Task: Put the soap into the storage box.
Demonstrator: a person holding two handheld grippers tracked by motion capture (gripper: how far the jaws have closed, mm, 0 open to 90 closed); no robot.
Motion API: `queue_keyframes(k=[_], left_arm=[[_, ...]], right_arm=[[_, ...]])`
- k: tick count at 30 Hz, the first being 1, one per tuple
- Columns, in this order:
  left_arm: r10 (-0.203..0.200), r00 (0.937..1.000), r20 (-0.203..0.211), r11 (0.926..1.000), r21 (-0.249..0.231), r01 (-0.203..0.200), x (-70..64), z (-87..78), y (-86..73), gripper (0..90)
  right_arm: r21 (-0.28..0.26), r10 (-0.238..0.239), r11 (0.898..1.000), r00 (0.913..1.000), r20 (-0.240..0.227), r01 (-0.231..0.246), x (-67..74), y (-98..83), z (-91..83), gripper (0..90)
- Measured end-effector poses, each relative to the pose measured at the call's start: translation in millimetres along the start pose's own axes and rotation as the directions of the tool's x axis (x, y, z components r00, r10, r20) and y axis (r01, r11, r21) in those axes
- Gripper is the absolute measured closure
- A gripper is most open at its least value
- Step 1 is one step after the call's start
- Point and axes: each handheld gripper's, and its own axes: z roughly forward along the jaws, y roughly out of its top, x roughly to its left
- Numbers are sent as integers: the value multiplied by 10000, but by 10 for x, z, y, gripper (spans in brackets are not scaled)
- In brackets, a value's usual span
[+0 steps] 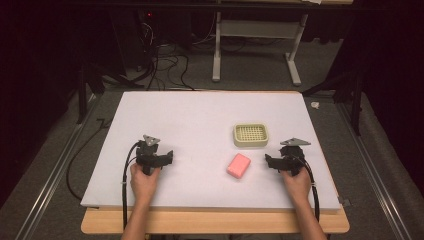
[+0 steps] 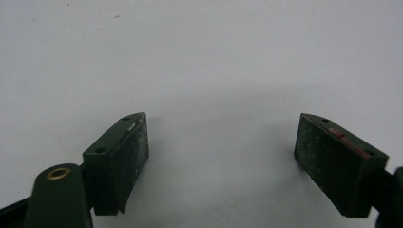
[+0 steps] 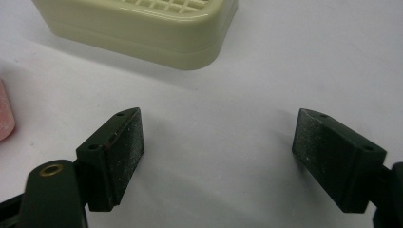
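Note:
A pink soap bar [image 1: 239, 165] lies on the white board [image 1: 200, 115], right of centre; its edge [image 3: 4, 116] shows at the left of the right gripper view. Just behind it sits a cream soap dish [image 1: 250, 135] with a grid top, also seen close ahead in the right gripper view [image 3: 142, 26]. My right gripper [image 3: 216, 156] stands open over bare board, to the right of the soap [image 1: 272, 161]. My left gripper [image 2: 221, 159] is open too, with nothing between its jaws, resting at the board's left [image 1: 167, 157].
The board lies on a wooden table [image 1: 215, 222] whose edge shows at the front. Beyond the board are a floor with cables [image 1: 160, 60] and a white desk frame [image 1: 255, 45]. Metal rails [image 1: 55, 165] run along both sides.

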Motion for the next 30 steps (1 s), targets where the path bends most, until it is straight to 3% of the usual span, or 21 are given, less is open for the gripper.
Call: queue_keyframes(k=[30], left_arm=[[11,10000,-5,10000,-2,-11,-2,-1,0,195]], right_arm=[[53,17,10000,10000,-63,-17,-8,6,2,181]])
